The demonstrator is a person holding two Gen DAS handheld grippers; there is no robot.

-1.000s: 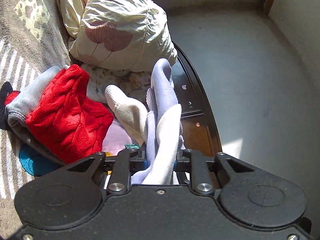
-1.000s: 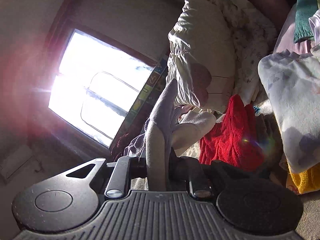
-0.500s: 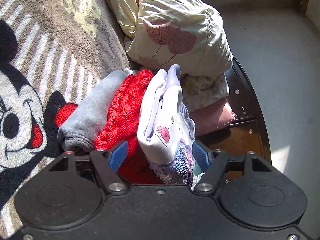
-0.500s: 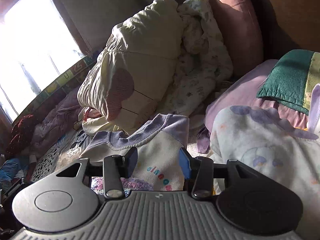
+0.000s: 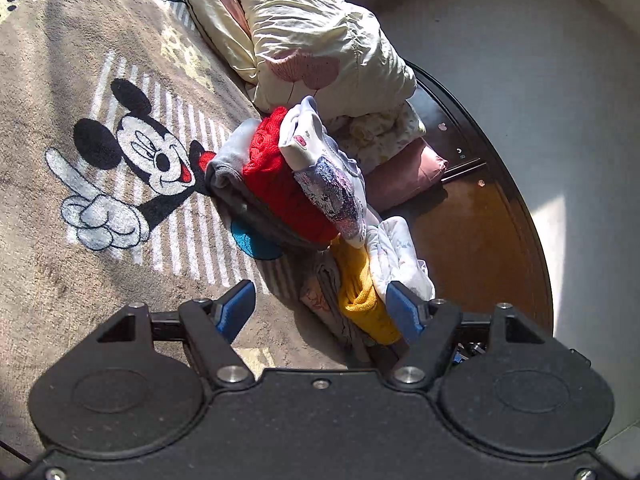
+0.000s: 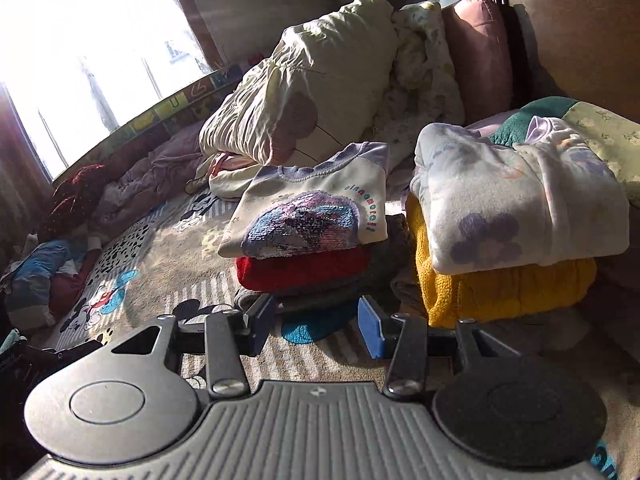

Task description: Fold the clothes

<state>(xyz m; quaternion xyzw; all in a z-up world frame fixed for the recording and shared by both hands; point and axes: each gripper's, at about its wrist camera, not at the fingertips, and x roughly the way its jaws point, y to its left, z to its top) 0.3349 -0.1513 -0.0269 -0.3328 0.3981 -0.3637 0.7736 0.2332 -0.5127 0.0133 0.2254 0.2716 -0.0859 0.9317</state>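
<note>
Sunny bedroom, Mickey-print grey bed blanket (image 5: 80,240). The folded cream sequin-patch sweatshirt (image 6: 312,216) sits atop the red knit sweater (image 6: 300,272). Both the left tool (image 5: 320,312) and right tool (image 6: 316,320) gape empty. That stack looks lopsided; one nudge might topple it.

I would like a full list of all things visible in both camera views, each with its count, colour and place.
sequin sweatshirt: one, cream with lilac collar, folded on top of the near stack
red sweater: one, red, under the sequin sweatshirt
grey garment: one, grey, bottom of that stack
floral garment: one, white with purple flowers, on top of the second stack
yellow sweater: one, yellow, under the floral garment
duvet: one, cream, bundled behind the stacks
pillow: one, pink, against the headboard
blanket: one, brown with cartoon mice, under everything
left gripper: one, black with blue pads, open, empty
right gripper: one, same colours, open, empty
</note>
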